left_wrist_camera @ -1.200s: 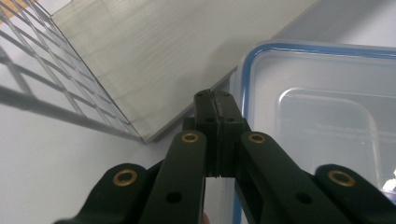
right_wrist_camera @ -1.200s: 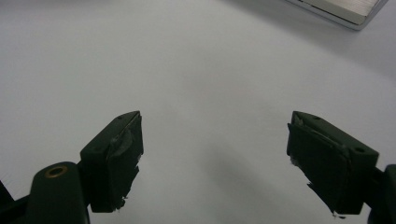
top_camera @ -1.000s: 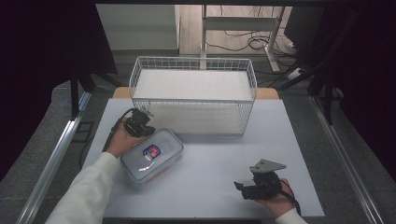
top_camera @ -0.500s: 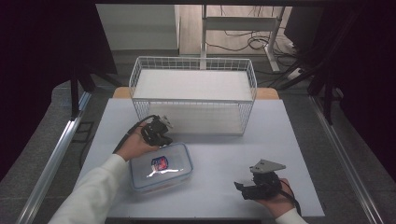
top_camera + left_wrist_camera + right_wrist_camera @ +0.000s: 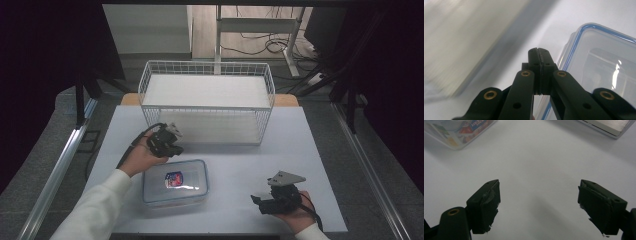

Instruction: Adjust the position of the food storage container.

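A clear plastic food container with a blue-rimmed lid and a red and blue label lies flat on the white table, front left of centre. My left gripper hovers just behind its far edge; its jaws are pressed together with nothing between them, and the container's lid lies close on the right of the jaws in the left gripper view. My right gripper rests near the front right of the table, jaws wide apart and empty. A corner of the container lies ahead of it.
A white wire basket stands at the back middle of the table, its front wall close behind my left gripper. Bare white tabletop lies between the container and the right gripper. Metal rails run along both sides of the table.
My left gripper has moved rightward and toward the middle, and the container has shifted right and turned square to the table's front edge. The right gripper has stayed put.
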Tool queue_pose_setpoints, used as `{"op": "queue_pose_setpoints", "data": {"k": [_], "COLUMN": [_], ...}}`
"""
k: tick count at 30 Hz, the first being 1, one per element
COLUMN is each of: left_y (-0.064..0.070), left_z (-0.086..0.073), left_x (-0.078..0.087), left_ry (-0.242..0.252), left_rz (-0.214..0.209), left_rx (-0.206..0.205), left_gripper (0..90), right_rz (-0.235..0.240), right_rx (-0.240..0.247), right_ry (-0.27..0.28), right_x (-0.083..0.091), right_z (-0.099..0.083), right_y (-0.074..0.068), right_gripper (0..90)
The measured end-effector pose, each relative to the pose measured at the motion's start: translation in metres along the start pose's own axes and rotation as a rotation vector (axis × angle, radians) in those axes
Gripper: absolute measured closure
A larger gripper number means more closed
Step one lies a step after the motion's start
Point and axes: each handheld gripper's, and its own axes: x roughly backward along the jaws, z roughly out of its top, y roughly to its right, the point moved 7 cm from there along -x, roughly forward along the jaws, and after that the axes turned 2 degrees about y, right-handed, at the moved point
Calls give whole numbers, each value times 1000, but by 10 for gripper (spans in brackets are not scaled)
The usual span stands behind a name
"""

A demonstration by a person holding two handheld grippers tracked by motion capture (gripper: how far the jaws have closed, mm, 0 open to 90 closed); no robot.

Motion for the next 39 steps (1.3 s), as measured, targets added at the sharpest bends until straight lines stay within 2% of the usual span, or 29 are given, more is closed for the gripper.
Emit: {"op": "queue_pose_setpoints", "data": {"k": [3,4,5,6,10,13,14,16,20,26,27,31,34,37,39], "left_y": [-7,-7,-10,-10,-11,-12,-12,-10,-1,7,12,18,17,18,20], "left_z": [-17,-17,-31,-38,-71,-97,-97,-119,-140,-154,-155,-151,-149,-146,-143], "left_x": [23,23,38,45,64,67,67,64,56,46,42,35,32,30,27], "left_ry": [14,14,17,24,22,19,19,7,-31,-61,-71,-86,-102,-89,-83], "left_rz": [62,62,89,97,121,127,127,108,83,51,19,-3,20,-13,-20], "left_rx": [37,37,63,81,147,208,208,263,290,317,326,325,322,345,345], "left_gripper": [898,898,898,898,898,898,898,897,896,897,897,897,896,897,897], "right_rz": [-3,-3,-4,-5,-9,-15,-15,-15,-19,-22,-22,-21,-22,-20,-19], "right_rx": [-3,-2,0,3,2,-1,-1,-3,-1,-4,-2,4,6,3,5], "right_ry": [-1,-1,-1,-2,-2,-5,-5,-9,-15,-16,-17,-23,-19,-18,-19], "right_x": [0,0,0,0,0,0,0,-2,-3,-4,-4,-5,-4,-3,-4], "right_z": [0,0,0,0,0,0,0,0,0,-1,-1,-1,-1,-1,-1], "right_y": [0,0,0,0,0,0,0,-1,-1,-1,-1,-2,-2,-1,-2], "right_gripper": [184,184,184,183,183,183,183,183,182,182,182,181,180,180,180]}}
